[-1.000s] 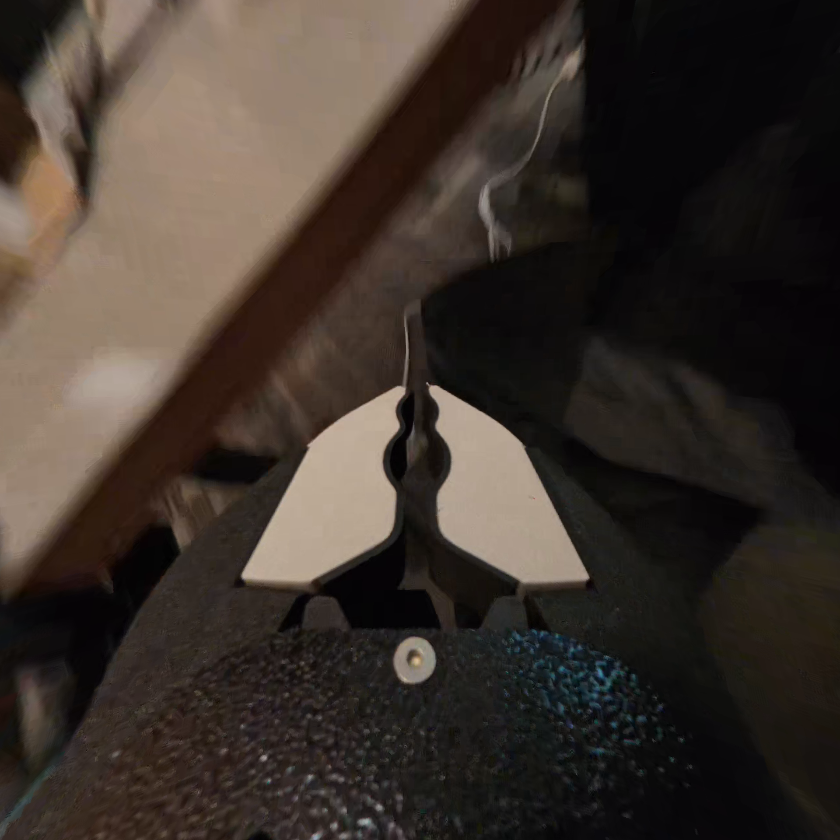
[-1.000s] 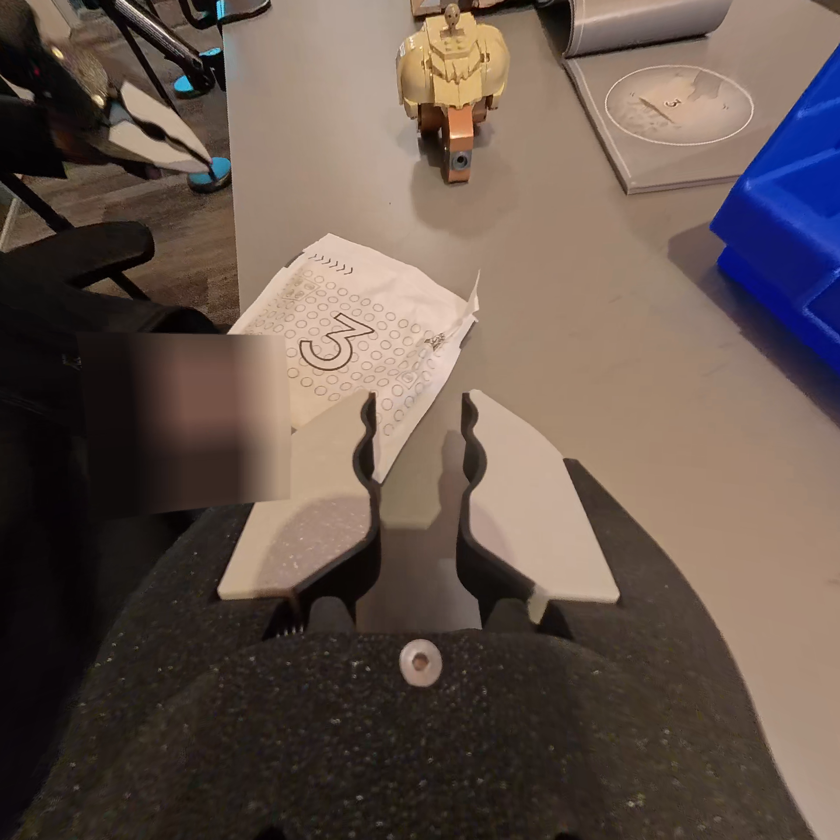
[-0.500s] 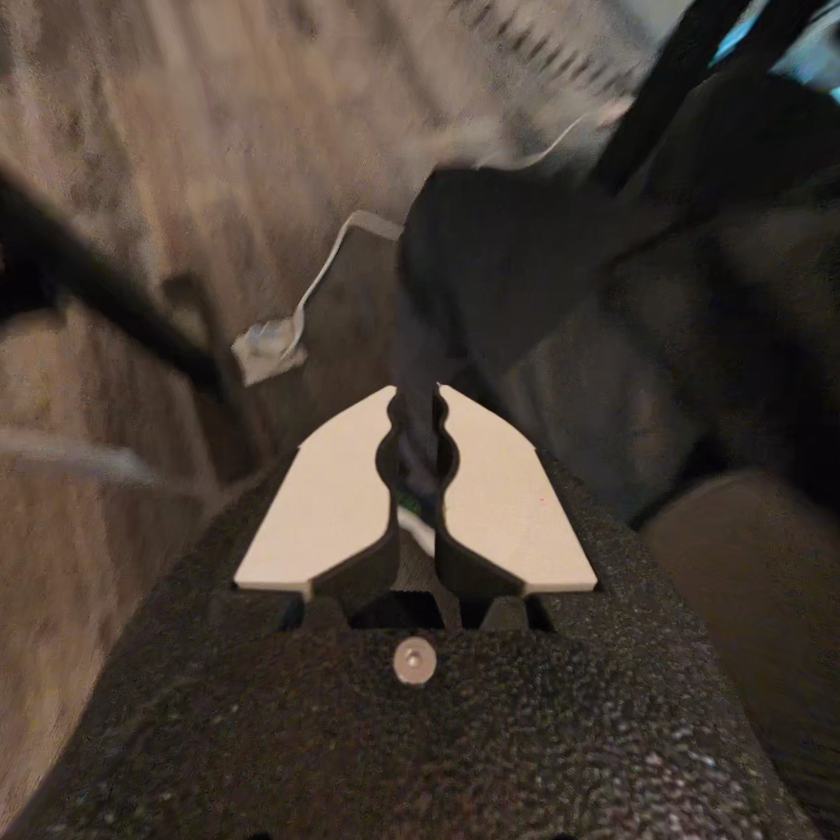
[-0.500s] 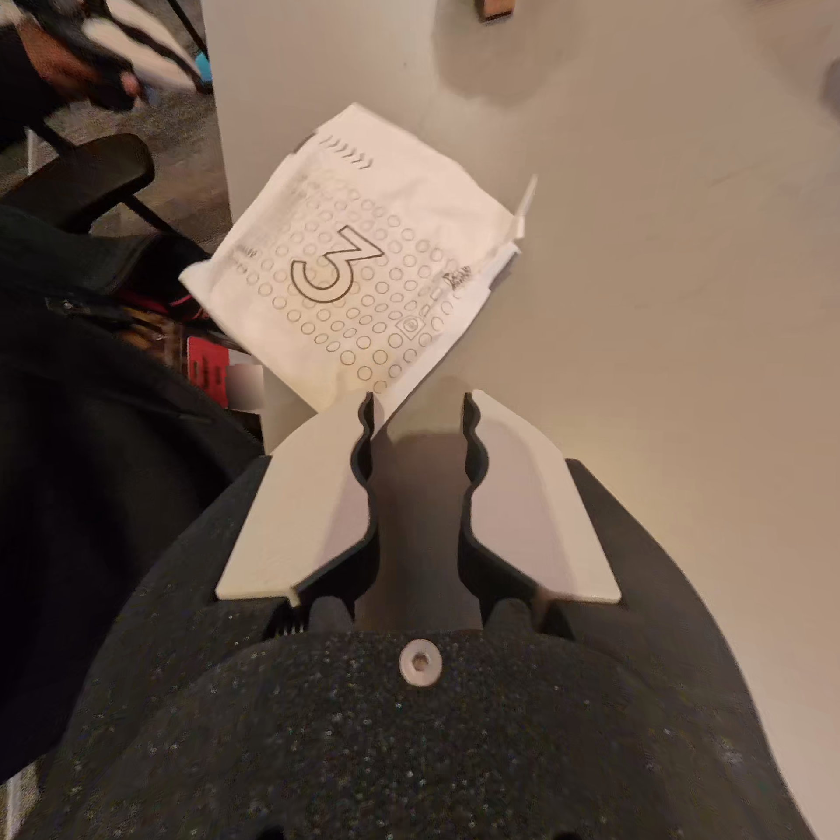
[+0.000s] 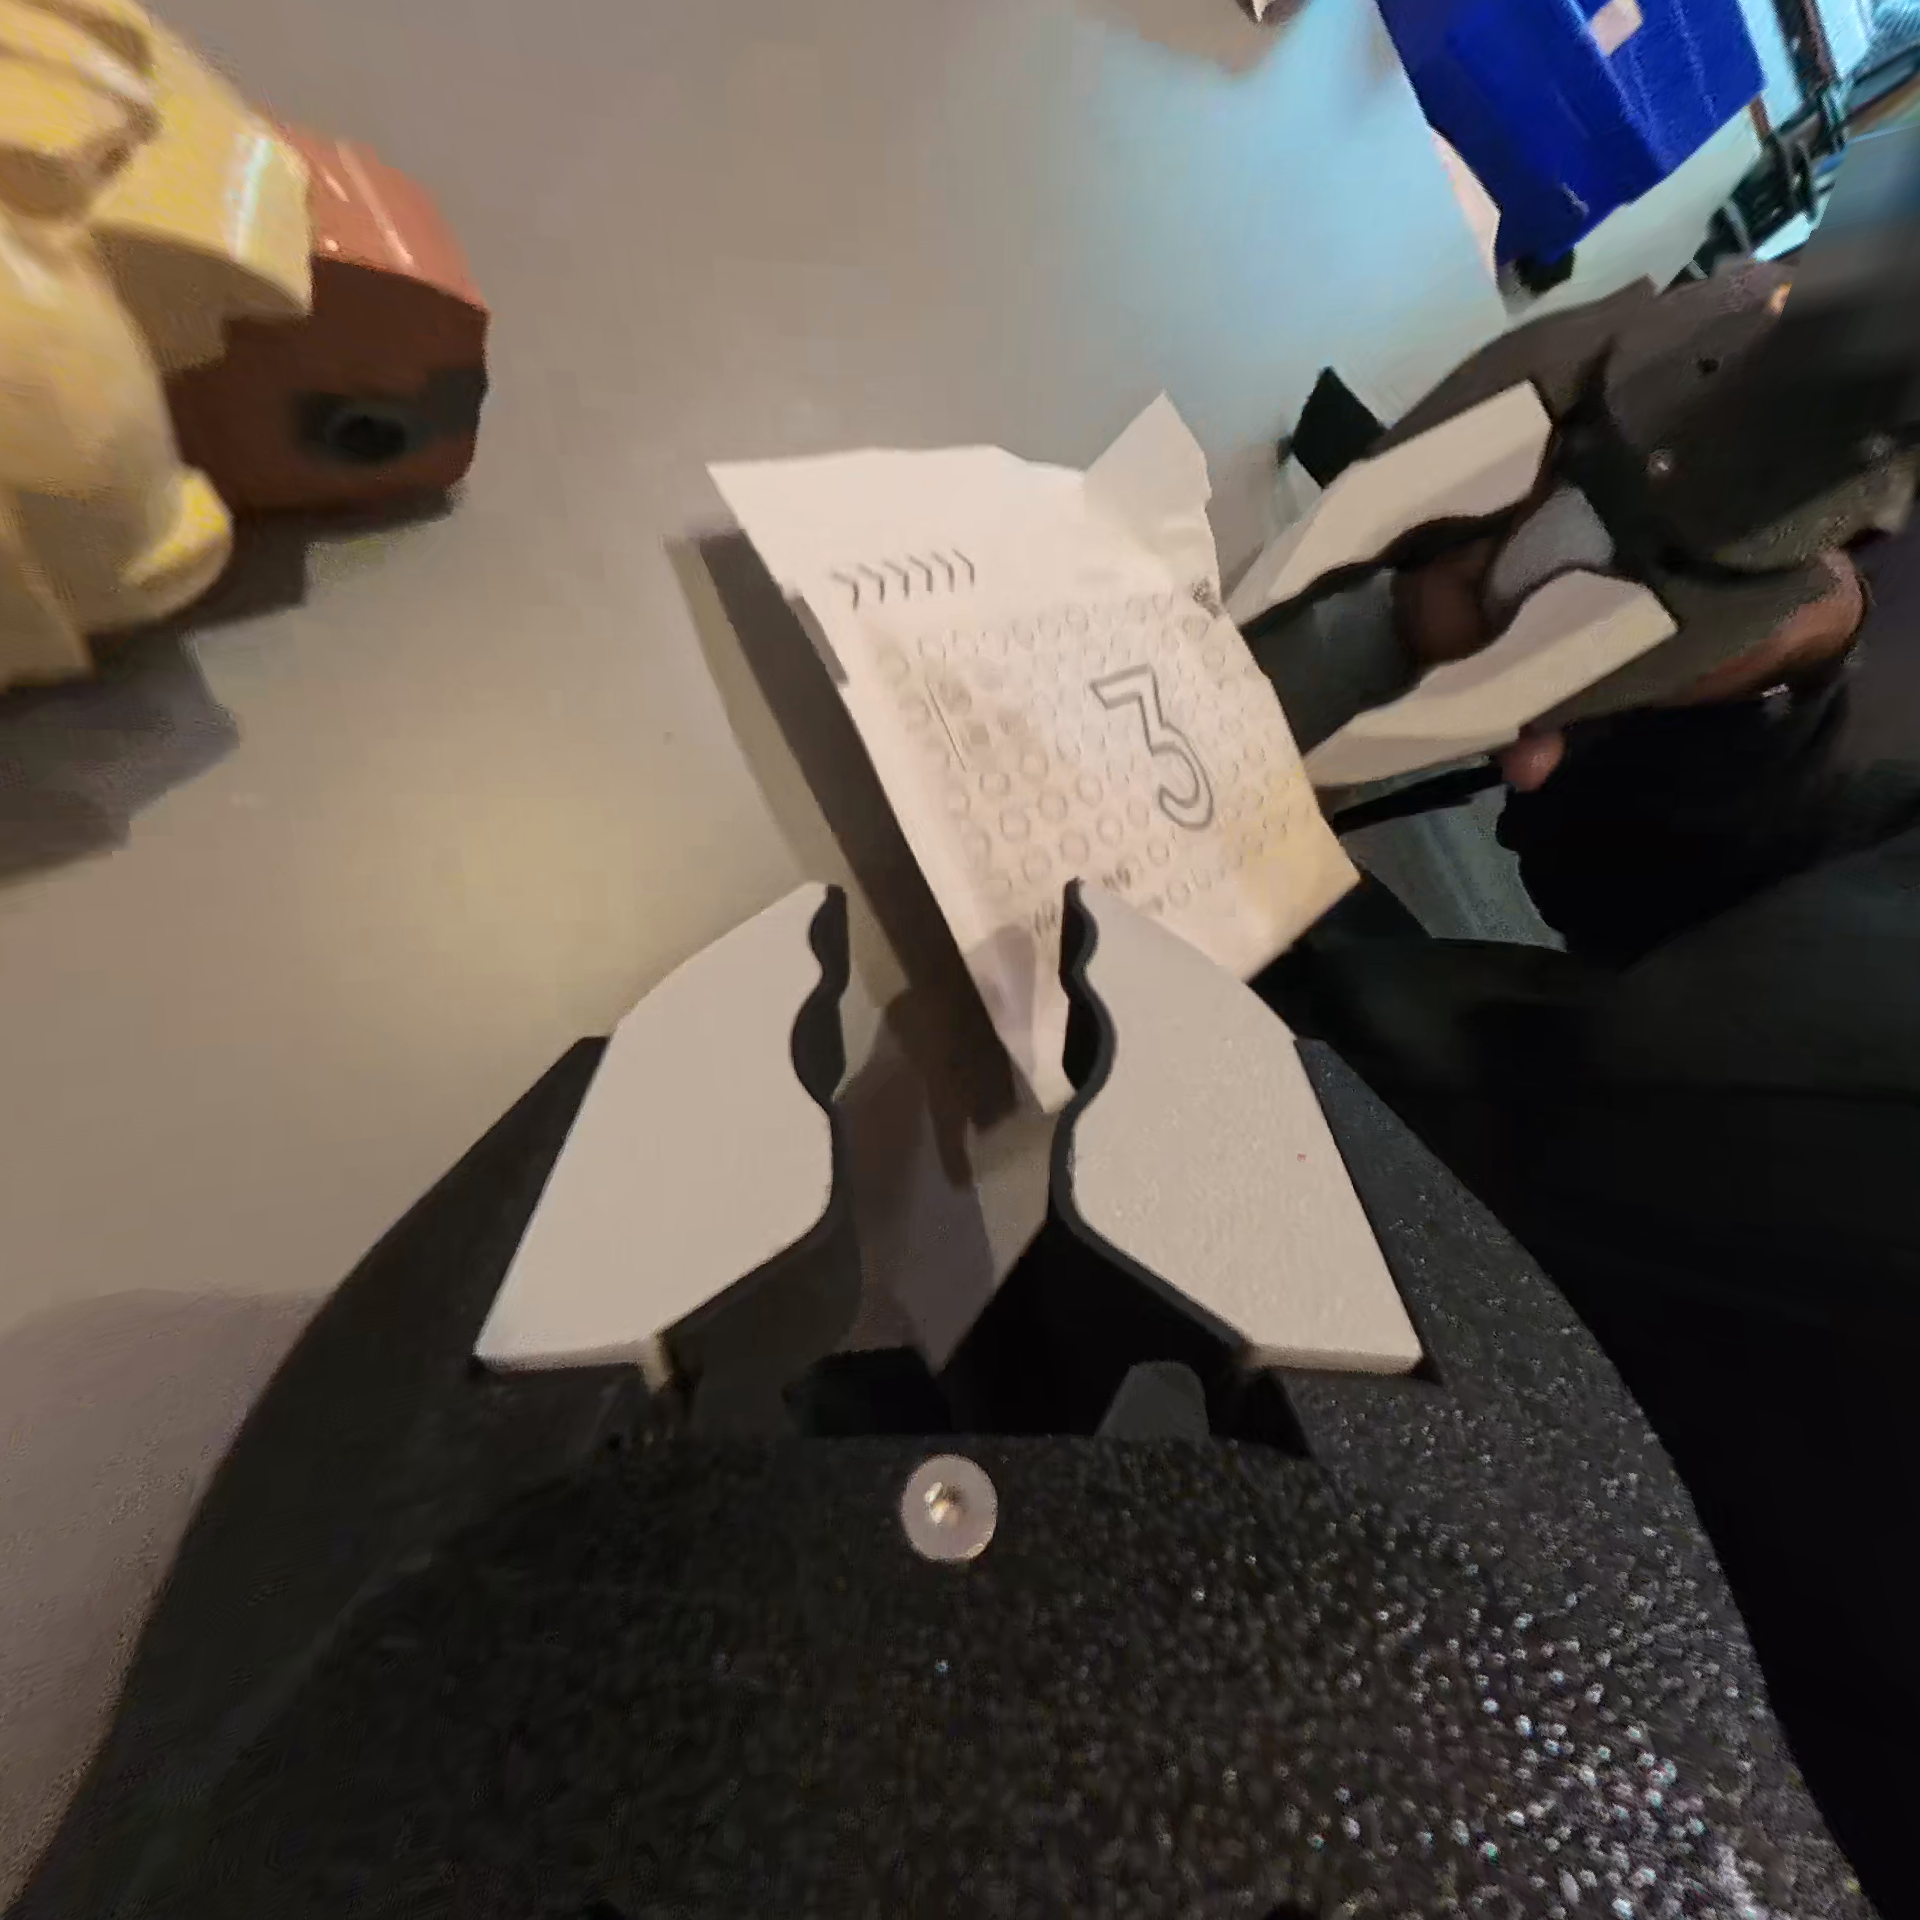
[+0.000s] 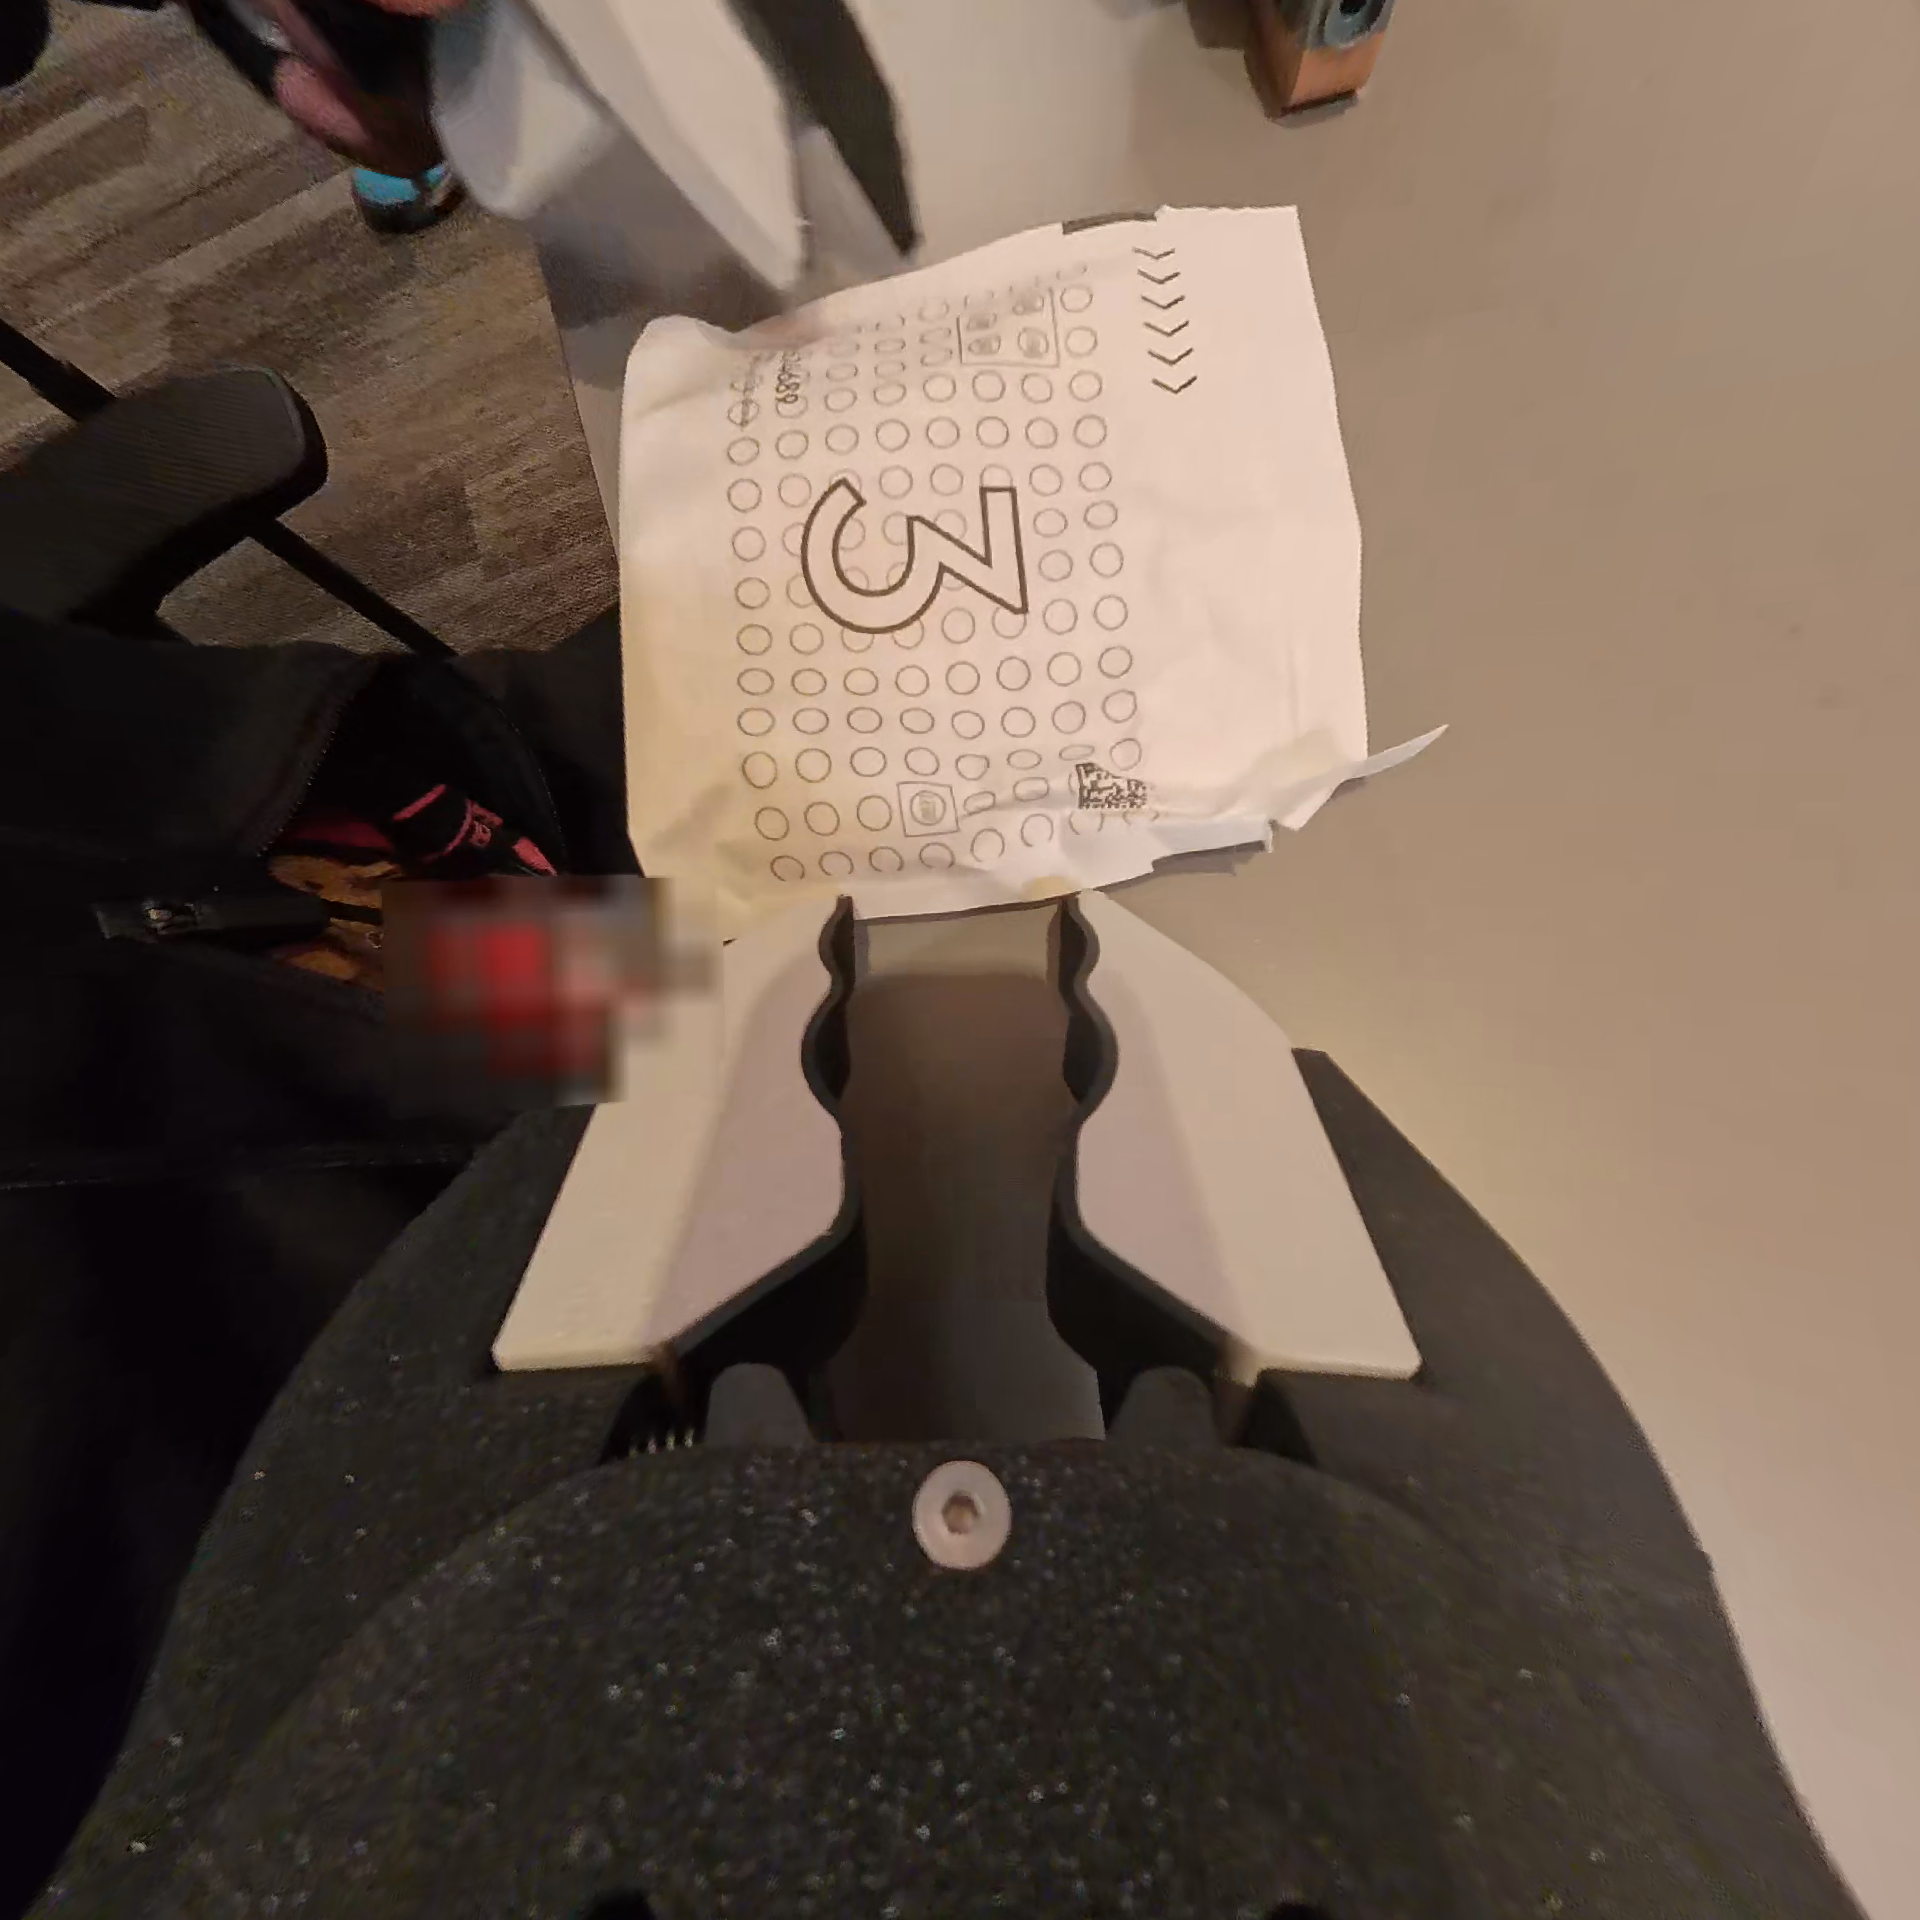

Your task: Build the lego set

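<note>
A white paper bag (image 6: 987,561) overhangs the desk (image 6: 1610,727) edge, both hand-held grippers, left (image 5: 951,914) and right (image 6: 958,920), open-jawed at its edges, gripping nothing.

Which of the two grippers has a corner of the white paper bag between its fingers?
The left gripper: a corner of the white paper bag lies between its open fingers. The right gripper, also open, stops at the bag's edge.

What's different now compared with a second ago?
The left gripper swung from the floor side over to the grey table and opened; a corner of the white paper bag now lies between its fingers. The right gripper crept up to the bag's near edge, staying open. The bag stays on the table.
</note>
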